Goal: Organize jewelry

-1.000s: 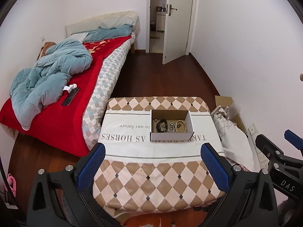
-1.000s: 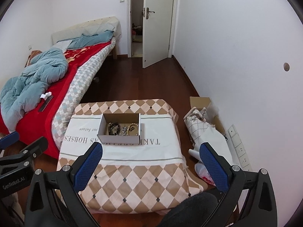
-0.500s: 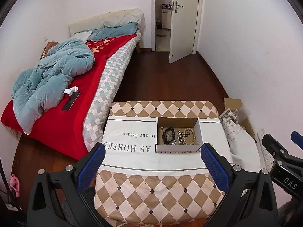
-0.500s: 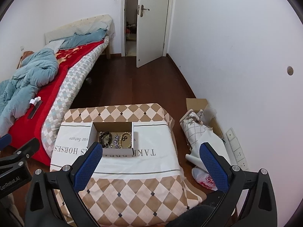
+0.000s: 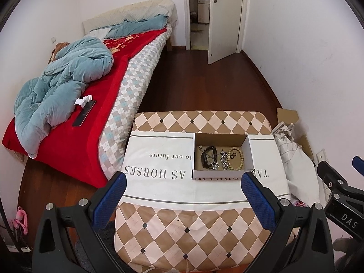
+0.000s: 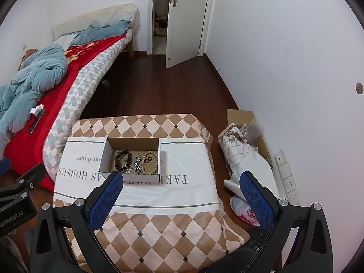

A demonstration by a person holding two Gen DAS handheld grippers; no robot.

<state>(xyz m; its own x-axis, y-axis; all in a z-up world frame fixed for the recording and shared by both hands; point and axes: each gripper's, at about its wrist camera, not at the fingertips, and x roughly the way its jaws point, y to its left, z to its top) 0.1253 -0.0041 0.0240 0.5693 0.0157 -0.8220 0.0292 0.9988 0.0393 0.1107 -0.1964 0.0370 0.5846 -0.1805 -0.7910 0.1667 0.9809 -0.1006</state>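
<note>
The cardboard box (image 5: 221, 155) sat on the cloth-covered table (image 5: 182, 204), on its white band. Inside the box lay a black watch (image 5: 206, 158), what appeared to be a metal chain (image 5: 224, 159), and a wooden bead bracelet (image 5: 236, 159). Both the left gripper (image 5: 184, 199) and right gripper (image 6: 182, 198) hovered short of the box, 2 fingers spread, empty.

Matt cardboard box (image 5: 249, 157); glossy wood floor (image 5: 204, 84); cloth cover (image 5: 173, 191).

Brown-and-cream diamond-checked cloth (image 5: 182, 227), red bedspread (image 5: 109, 95), teal quilt (image 5: 63, 79), blue-padded tools.
</note>
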